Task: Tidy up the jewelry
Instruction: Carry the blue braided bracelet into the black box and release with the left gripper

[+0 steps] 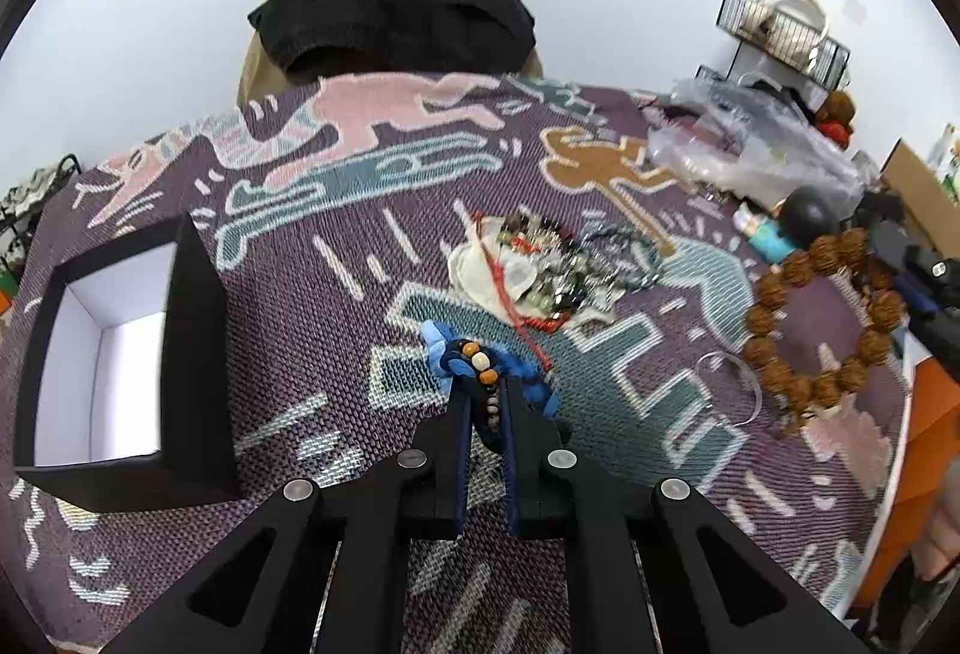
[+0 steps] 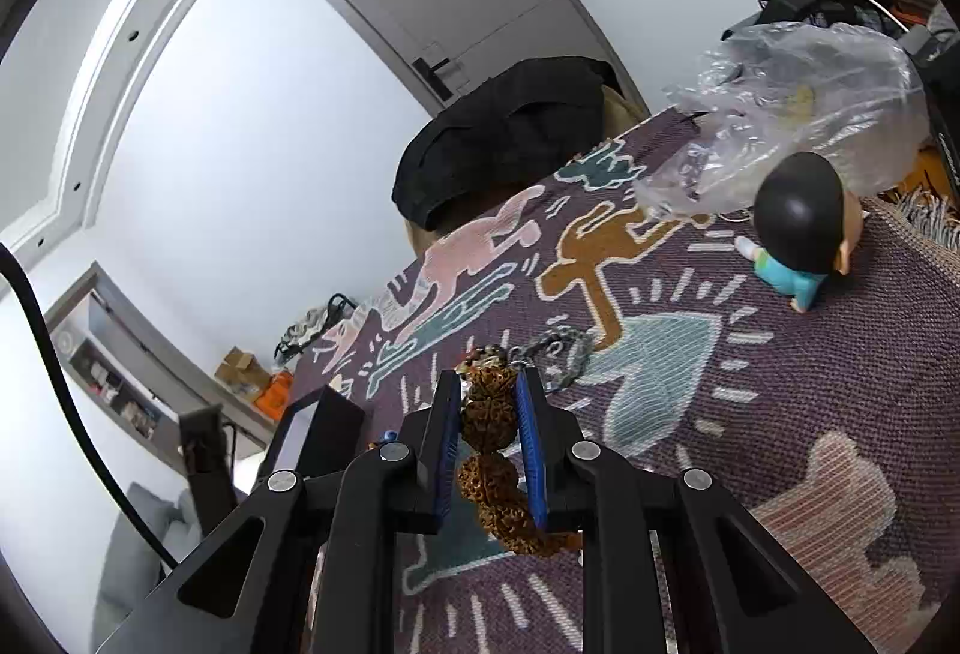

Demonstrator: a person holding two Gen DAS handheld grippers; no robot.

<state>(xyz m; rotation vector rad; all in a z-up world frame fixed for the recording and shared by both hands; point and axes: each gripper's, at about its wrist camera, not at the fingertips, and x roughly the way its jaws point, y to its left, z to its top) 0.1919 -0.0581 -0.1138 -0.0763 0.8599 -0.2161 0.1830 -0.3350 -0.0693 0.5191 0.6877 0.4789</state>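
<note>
My left gripper point(image 1: 485, 384) is shut on a blue cord bracelet with orange, white and dark beads point(image 1: 480, 360), held just above the patterned cloth. A pile of jewelry point(image 1: 540, 264) lies on a white pouch beyond it. My right gripper point(image 2: 489, 384) is shut on a brown rudraksha bead bracelet point(image 2: 492, 450), which hangs as a ring in the air in the left wrist view point(image 1: 822, 318). The right gripper shows at the right edge of that view point(image 1: 930, 294). An open black box with a white inside point(image 1: 120, 348) stands at the left; its corner shows in the right wrist view point(image 2: 318, 426).
A round table carries the purple patterned cloth point(image 1: 360, 210). A crumpled clear plastic bag point(image 2: 798, 108) and a black-haired figurine point(image 2: 798, 228) sit at the far right. A clear ring point(image 1: 729, 384) lies on the cloth. A chair with a black garment point(image 1: 396, 18) stands behind the table.
</note>
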